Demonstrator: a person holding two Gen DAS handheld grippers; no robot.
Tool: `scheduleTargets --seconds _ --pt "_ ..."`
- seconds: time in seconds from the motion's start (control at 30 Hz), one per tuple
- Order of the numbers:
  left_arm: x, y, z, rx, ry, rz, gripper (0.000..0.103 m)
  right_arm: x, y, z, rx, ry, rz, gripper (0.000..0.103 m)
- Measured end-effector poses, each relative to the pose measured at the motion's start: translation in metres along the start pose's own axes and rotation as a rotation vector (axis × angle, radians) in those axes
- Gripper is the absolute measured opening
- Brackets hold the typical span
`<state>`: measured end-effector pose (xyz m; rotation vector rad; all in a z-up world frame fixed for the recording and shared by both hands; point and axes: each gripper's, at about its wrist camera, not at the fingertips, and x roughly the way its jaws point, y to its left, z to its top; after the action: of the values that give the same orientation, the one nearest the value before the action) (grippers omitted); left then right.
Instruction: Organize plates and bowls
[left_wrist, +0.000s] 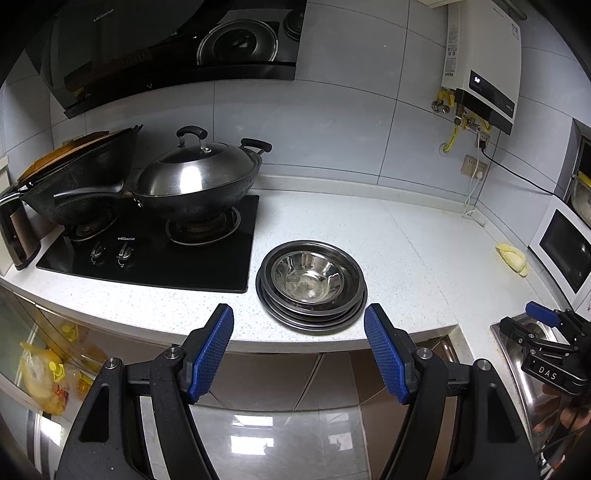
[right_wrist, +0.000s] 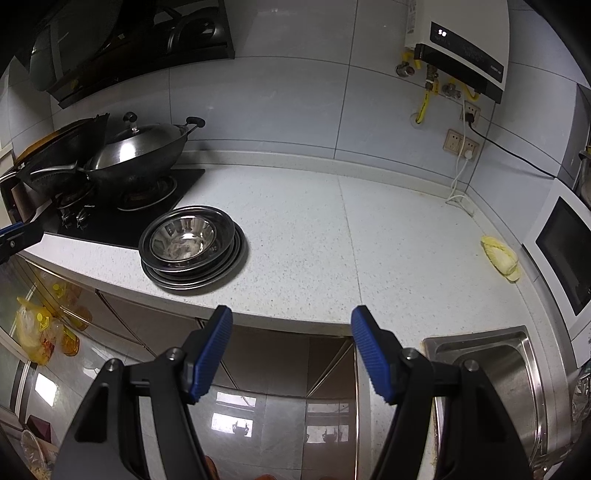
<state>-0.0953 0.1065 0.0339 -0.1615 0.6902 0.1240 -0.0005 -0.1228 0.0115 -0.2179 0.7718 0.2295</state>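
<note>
Stacked near the front edge of the speckled white countertop (left_wrist: 332, 229): several stainless steel plates (left_wrist: 314, 321), nested one on another, with a stainless steel bowl (left_wrist: 306, 277) seated upright on top. Just right of the black glass gas hob (left_wrist: 147, 258), close to its edge but apart from it. Same stack in the right wrist view, plates (right_wrist: 195, 277) under bowl (right_wrist: 183, 238), left of centre on the counter.

Left gripper (left_wrist: 299, 347) held short of the counter's front edge, jaws spread wide, blue ribbed pads empty, nothing between them; stack straight ahead, beyond the fingertips, untouched. Right gripper (right_wrist: 291, 347) likewise spread and empty, aimed at bare countertop right of the stack, well apart from it. Right gripper also seen at the far right of the left view (left_wrist: 546, 325), over the sink.

On the hob: lidded wok (left_wrist: 195, 184) on the right burner, a second dark wok (left_wrist: 81, 177) tilted on the left one, range hood (left_wrist: 166, 48) above. Farther right along the counter: a piece of pale yellow cabbage (right_wrist: 500, 258) beside the white microwave oven (right_wrist: 561, 254). Stainless sink (right_wrist: 491, 369) set in the counter's right front corner. On the tiled wall: a white water heater (left_wrist: 480, 62) with yellow hoses, sockets and cables below it. Down left by the cabinets: yellowish plastic bags (left_wrist: 40, 380) on the floor.
</note>
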Motion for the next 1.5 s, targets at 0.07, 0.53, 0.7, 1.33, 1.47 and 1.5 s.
scheduleTargets --seconds 0.07,0.53,0.7,1.33,1.47,1.5 --pt "-0.0002 -0.0013 -0.001 0.001 0.001 0.003 0.067 -0.0006 -0.0003 -0.0007 -0.002 0.0 0.001 0.065" --pt "0.0001 -0.0057 -0.0033 0.013 0.031 -0.021 0.067 -0.0041 -0.001 -0.0023 -0.014 -0.004 0.001 0.066" --pt "0.0 -0.0048 -0.0026 0.017 0.031 -0.026 0.067 -0.0041 -0.0003 -0.0024 -0.018 -0.003 0.002 0.065" --pt "-0.0002 -0.0079 -0.0042 0.038 0.039 -0.013 0.067 -0.0034 0.0037 -0.0026 -0.041 -0.001 0.007 0.065" --pt "0.0004 -0.0084 -0.0045 0.04 0.042 -0.011 0.067 -0.0032 0.0039 -0.0031 -0.041 -0.001 0.006 0.066" --pt "0.0003 -0.0086 -0.0048 0.039 0.042 -0.012 0.067 -0.0032 0.004 -0.0032 -0.041 -0.002 0.007 0.065"
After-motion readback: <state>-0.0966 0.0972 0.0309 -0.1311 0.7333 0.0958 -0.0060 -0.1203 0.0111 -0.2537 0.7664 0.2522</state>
